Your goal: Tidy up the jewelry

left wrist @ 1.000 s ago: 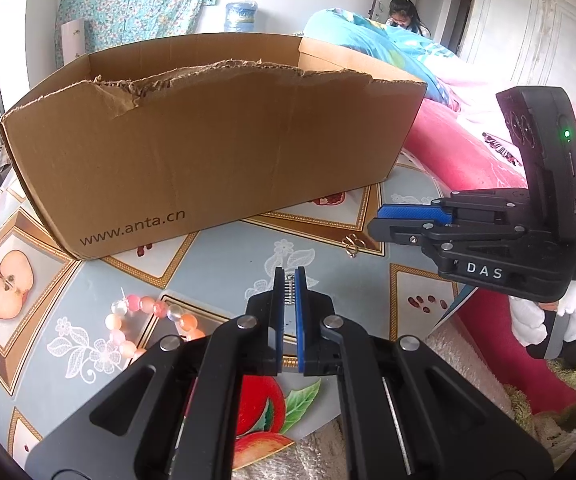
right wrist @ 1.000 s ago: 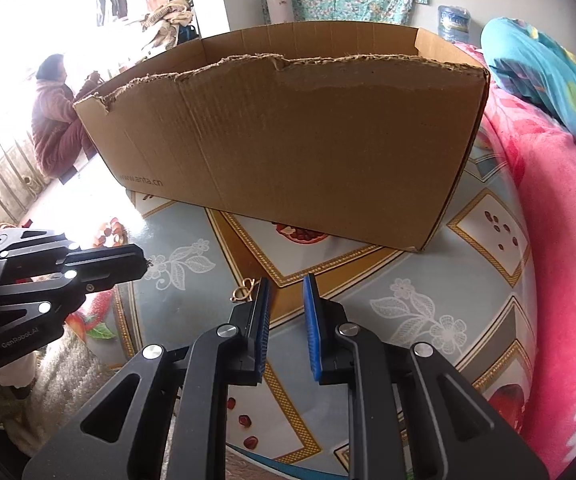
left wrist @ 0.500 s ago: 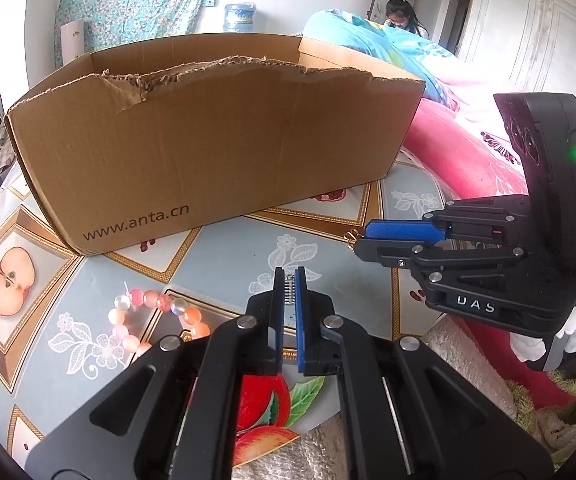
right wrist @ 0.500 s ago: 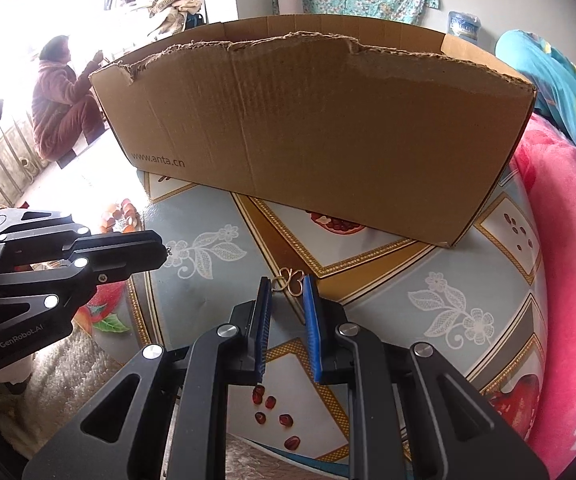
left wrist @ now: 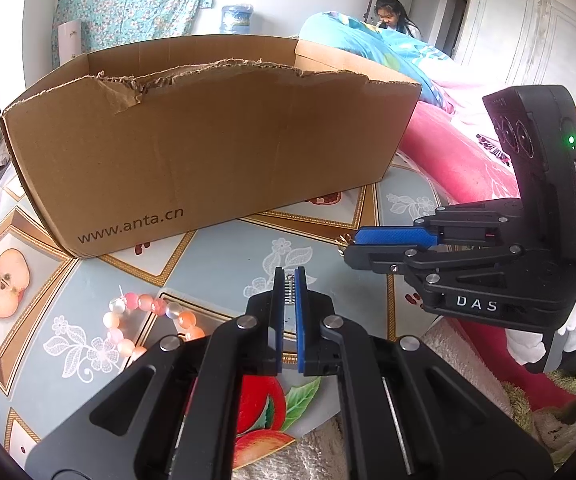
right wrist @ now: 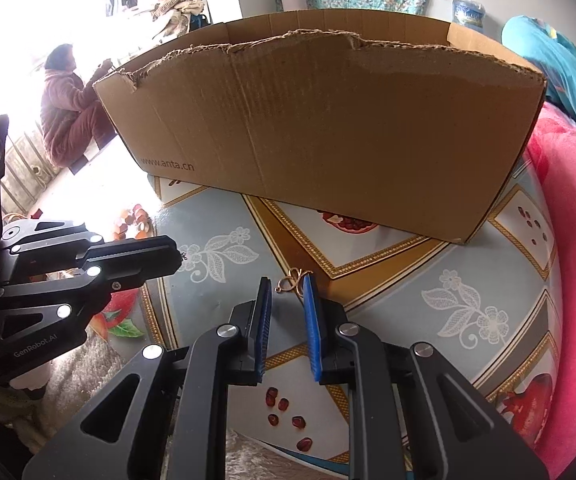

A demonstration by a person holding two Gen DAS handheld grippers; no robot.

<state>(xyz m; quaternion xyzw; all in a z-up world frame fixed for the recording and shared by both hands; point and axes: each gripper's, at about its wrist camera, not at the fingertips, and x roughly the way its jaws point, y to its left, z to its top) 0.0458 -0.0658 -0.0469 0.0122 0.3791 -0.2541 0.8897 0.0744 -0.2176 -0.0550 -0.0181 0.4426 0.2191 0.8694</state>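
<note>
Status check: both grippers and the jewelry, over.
Left gripper shut on small silver piece. Right gripper open around gold earring. Bead bracelet on table. Nothing blocking.

Matt corrugated cardboard box point(left wrist: 208, 152), torn rim; glossy printed tablecloth point(right wrist: 428, 280); translucent glassy bead bracelet point(left wrist: 144, 316).

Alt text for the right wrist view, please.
The right tool, open, straddles a small gold ornament lying on a patterned table. A torn cardboard box stands behind it, and the left tool reaches in from the left.
</note>
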